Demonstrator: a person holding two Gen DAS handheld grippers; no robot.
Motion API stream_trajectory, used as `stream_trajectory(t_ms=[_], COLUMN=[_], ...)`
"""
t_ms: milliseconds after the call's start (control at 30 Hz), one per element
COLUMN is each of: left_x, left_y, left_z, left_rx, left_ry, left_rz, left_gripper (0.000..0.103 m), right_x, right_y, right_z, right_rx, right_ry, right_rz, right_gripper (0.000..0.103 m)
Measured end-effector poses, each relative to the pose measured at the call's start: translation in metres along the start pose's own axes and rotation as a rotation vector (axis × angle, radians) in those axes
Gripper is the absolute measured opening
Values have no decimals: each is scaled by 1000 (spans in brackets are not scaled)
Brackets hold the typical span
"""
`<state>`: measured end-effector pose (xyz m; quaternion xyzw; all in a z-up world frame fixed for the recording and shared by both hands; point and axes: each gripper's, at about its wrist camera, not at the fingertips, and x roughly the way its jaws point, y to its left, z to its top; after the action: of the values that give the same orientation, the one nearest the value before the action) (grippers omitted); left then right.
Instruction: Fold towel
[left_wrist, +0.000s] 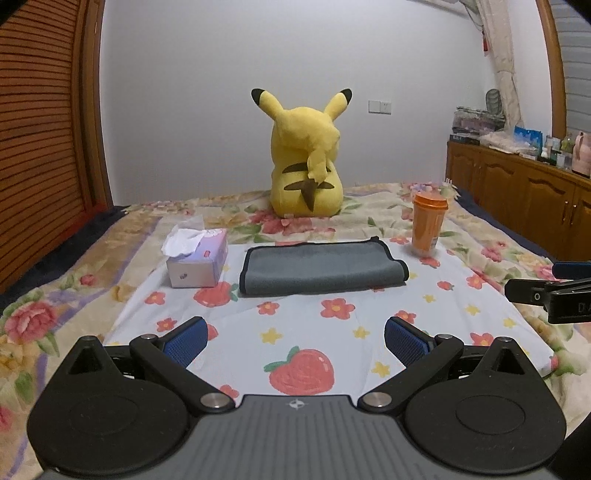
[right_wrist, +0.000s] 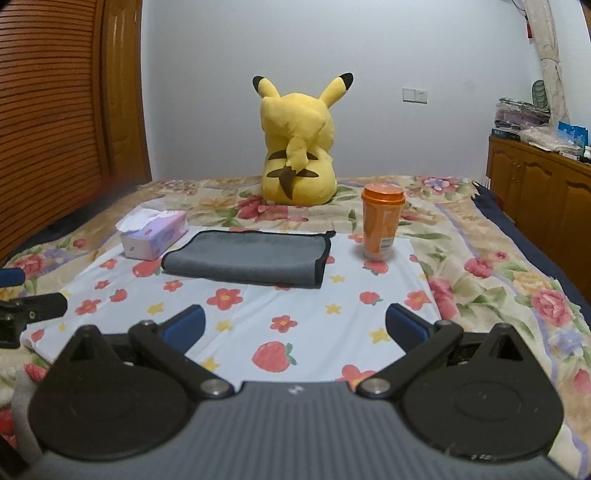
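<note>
Bedroom walls, a wooden wardrobe and a low cabinet frame a bed (left_wrist: 491, 236) spread with a floral quilt, and over it lies a pale sheet printed with strawberries and flowers (left_wrist: 303, 325).

Left tool (left_wrist: 295, 338) hangs above the near end of that sheet with its blue-padded fingers (left_wrist: 186, 341) spread wide and nothing between them. Right tool (right_wrist: 295, 326) is in the same state: fingers apart, empty, above the sheet. Each shows at the edge of the other's view, so the 2 sit side by side at about the same height.

Straight ahead of both, well apart from either, lies the grey towel (left_wrist: 321, 266) with dark trim. It looks already doubled over at least once: a rounded fold runs along its near edge, and the trimmed edges lie at the far side and at the right end. Just left of the towel sits a tissue box (left_wrist: 197, 258); ahead and to the right stands an orange cup (left_wrist: 428, 225). Beyond sits a yellow plush toy (left_wrist: 304, 155).

Judging by this, no grasp is under way; either a fold has just been laid or the next is about to begin. A further fold would call for moving forward, pinching the 2 corners at 1 end, and carrying them across without nudging the cup or box.
</note>
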<state>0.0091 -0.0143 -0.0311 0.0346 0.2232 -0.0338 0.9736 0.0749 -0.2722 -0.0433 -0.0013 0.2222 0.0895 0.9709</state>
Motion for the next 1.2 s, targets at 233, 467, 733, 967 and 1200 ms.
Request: stream_trajectory(t_ms=[233,467,733,967,1200], left_x=[-7,-10,-14,-17,-18], left_y=[2,3,3,4,5], left_z=[3,6,8,10,10], left_rx=[-4,-12,-5,1,2], left_ry=[-47,-74,-103,-131,-142], left_rz=[13,23,31,37,44], left_gripper=[103,103,103,103,103], right_x=[-6,-11,-16,-24,-26], right_y=[-1,-4,-6,-7,-9], right_z=[1,2,2,3,3], right_rx=[1,11,26,31,35], right_ry=[-38,-78,-100,-152,-174], right_rz=[-10,-22,-32,-52,-71], right_gripper=[103,103,103,103,103])
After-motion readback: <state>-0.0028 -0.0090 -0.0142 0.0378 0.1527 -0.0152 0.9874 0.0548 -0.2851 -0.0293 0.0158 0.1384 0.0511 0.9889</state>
